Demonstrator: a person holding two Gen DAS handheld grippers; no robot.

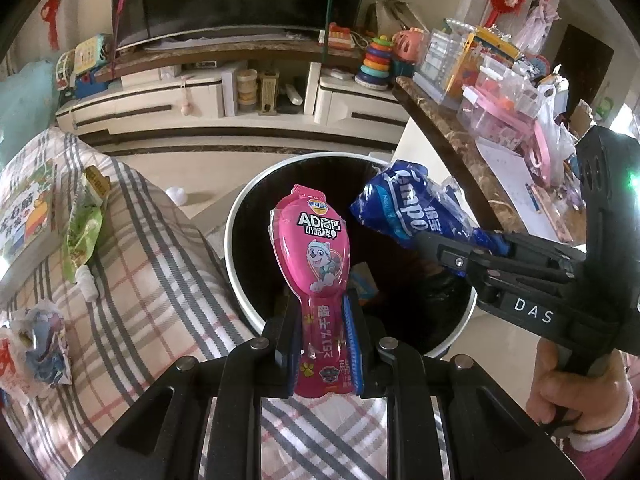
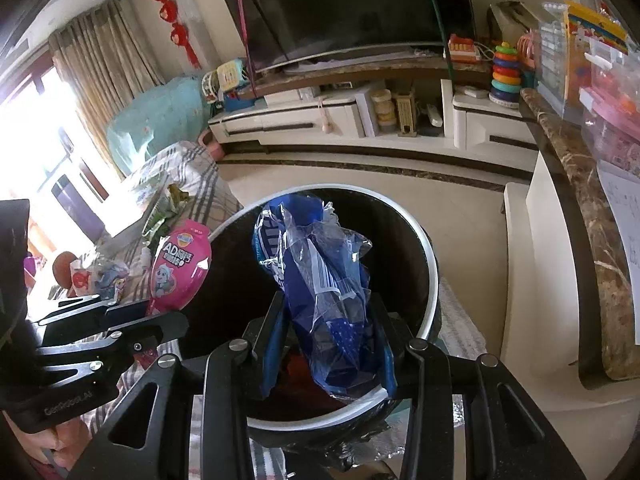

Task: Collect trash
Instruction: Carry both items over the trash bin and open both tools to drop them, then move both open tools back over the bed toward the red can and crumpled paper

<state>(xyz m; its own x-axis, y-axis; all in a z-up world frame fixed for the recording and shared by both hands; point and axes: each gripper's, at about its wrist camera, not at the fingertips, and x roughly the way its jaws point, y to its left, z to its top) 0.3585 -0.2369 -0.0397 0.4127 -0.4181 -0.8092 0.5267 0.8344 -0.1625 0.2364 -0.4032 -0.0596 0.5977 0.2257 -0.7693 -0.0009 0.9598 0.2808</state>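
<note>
Left wrist view: left gripper (image 1: 326, 344) clamped on pink wrapper (image 1: 314, 256), print "AD", cartoon pup; wrapper upright over rim of round bin (image 1: 240, 216). Right gripper (image 1: 460, 248), marked "DAS", grips blue bag (image 1: 404, 204), partial lettering "mpo"; hand (image 1: 576, 392) on handle, lower right. Green packet (image 1: 82, 224) on plaid cloth (image 1: 160, 280), left.

Right wrist view: right gripper (image 2: 326, 344) pinching blue bag (image 2: 320, 280), barcode visible, above bin (image 2: 430, 264) opening, pointing steeply down. Left gripper (image 2: 156, 316) holds pink wrapper (image 2: 182, 264) at bin's left edge.
</note>
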